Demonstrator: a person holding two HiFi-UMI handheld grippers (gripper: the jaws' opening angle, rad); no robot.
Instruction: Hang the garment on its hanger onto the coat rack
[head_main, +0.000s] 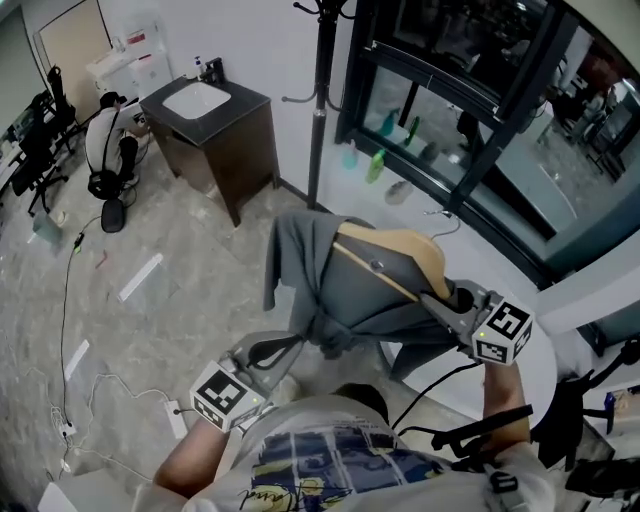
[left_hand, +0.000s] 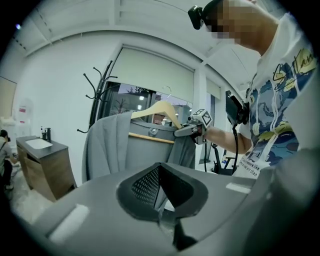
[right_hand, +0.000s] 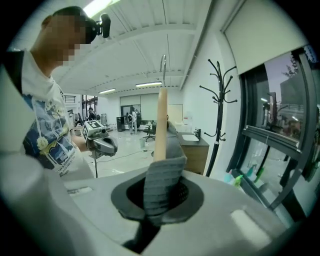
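Observation:
A grey garment (head_main: 335, 290) hangs on a wooden hanger (head_main: 410, 250) held up in the air in front of me. My right gripper (head_main: 440, 298) is shut on the hanger's right end, with grey cloth (right_hand: 162, 180) pinched between its jaws and the wooden arm (right_hand: 161, 125) rising from them. My left gripper (head_main: 295, 345) sits low at the left, shut and empty, its tip near the garment's lower edge but apart from it. The black coat rack (head_main: 320, 100) stands beyond the garment by the wall. From the left gripper view the garment (left_hand: 115, 150) hangs just right of the rack (left_hand: 97, 90).
A dark cabinet with a white sink (head_main: 215, 130) stands left of the rack. A black-framed window (head_main: 450, 120) with bottles (head_main: 375, 165) at its foot runs along the right. A white table edge (head_main: 530, 385) is at the lower right. Cables (head_main: 80, 400) lie on the floor, and a person (head_main: 105, 135) sits far left.

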